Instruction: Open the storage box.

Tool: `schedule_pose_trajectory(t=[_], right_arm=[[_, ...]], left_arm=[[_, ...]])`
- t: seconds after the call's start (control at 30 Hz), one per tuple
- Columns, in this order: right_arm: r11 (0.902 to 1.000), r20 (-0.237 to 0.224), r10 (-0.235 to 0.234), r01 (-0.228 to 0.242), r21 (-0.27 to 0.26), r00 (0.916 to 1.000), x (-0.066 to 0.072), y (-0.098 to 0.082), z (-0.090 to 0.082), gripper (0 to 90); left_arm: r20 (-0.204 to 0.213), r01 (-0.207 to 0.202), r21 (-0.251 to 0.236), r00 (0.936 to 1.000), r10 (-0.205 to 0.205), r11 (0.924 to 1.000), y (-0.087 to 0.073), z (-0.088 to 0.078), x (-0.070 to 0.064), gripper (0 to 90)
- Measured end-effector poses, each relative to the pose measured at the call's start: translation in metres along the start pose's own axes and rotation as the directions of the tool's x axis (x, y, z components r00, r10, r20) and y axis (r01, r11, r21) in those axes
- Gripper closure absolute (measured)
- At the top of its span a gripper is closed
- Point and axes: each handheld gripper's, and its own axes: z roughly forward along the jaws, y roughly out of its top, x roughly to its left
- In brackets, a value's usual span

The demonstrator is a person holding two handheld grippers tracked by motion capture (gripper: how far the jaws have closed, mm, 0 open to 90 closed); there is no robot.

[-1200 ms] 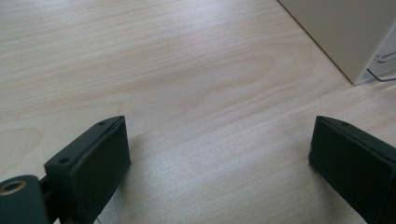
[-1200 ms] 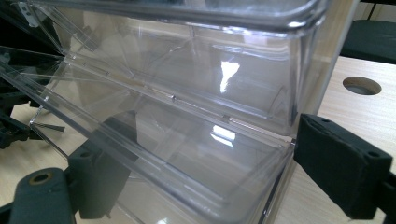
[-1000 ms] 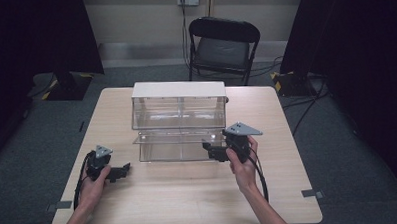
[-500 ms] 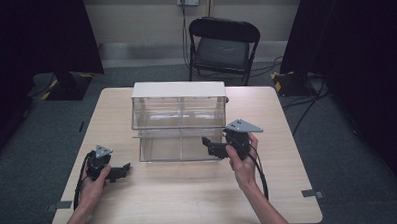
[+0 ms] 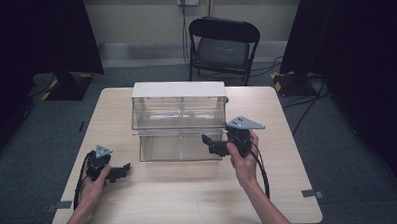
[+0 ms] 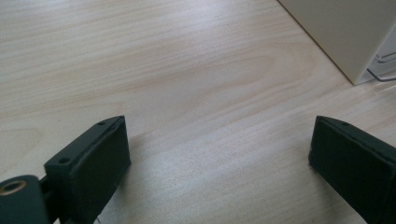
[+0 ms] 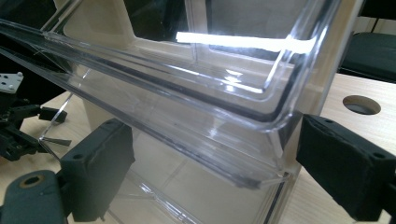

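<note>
A clear plastic drawer cabinet (image 5: 179,105) with a white top stands at the table's middle back. Its lower drawer (image 5: 180,145) is slid out toward me. My right gripper (image 5: 211,144) is held at the drawer's right front corner. In the right gripper view the jaws stand wide apart, open, with the drawer's clear rim (image 7: 196,107) running between them (image 7: 210,172). My left gripper (image 5: 122,170) rests on the wood at the left front, open, with bare tabletop between its jaws (image 6: 219,163). The cabinet's white side (image 6: 345,32) is at the upper right of the left gripper view.
The wooden table (image 5: 189,197) has free room in front of the drawer and at both sides. A black folding chair (image 5: 221,46) stands behind the table. A round hole (image 7: 361,104) is in the tabletop right of the cabinet. Dark curtains flank the room.
My right gripper has edged slightly up and away from me at the drawer's right corner. The left gripper has not moved.
</note>
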Motion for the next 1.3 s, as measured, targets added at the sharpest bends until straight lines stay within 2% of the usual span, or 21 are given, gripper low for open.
schedule_pose_trajectory(t=[0.23,0.53,1.3], right_arm=[[1.0000,-0.009,0.007,-0.007,-0.004,0.9999,-0.0010,-0.0005,-0.0004,10.7],[0.9999,0.007,0.002,-0.002,-0.011,1.0000,0.0011,-0.0013,-0.0006,10.6],[0.9998,0.011,0.002,-0.002,-0.017,0.9999,0.0020,-0.0017,-0.0004,10.6]], left_arm=[[0.000,0.000,0.000,1.0000,0.000,1.0000,0.0000,0.0000,0.0000,4.8],[0.000,-0.001,0.000,1.0000,0.001,1.0000,0.0000,0.0000,0.0000,4.8],[0.000,-0.001,0.001,1.0000,0.001,1.0000,0.0000,0.0000,0.0000,4.8]])
